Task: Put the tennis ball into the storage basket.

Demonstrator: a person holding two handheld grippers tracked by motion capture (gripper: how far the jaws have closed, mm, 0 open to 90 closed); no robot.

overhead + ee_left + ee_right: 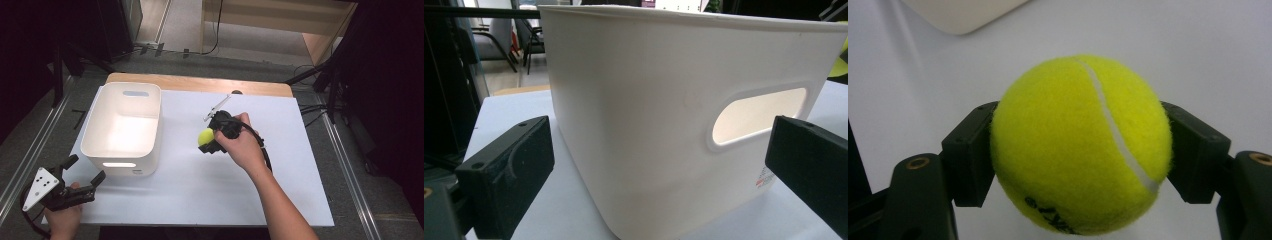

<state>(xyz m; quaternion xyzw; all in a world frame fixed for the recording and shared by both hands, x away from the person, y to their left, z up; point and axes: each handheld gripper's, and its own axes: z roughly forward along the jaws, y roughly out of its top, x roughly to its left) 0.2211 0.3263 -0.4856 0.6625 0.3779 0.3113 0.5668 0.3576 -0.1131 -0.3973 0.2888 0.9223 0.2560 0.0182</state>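
Note:
A yellow tennis ball (205,136) (1080,145) is clamped between the jaws of my right gripper (209,140) (1080,150), held over the middle of the white table top, to the right of the bin. A white plastic bin (123,127) (674,115) with cut-out handles stands at the table's left. My left gripper (85,170) (659,165) rests near the table's front left corner, open, with its jaws facing the bin's near wall and nothing between them.
The white sheet (210,175) covers a wooden table (200,82) and has free surface in front of and to the right of the ball. Dark stands and cables (320,100) lie on the floor beyond the right edge.

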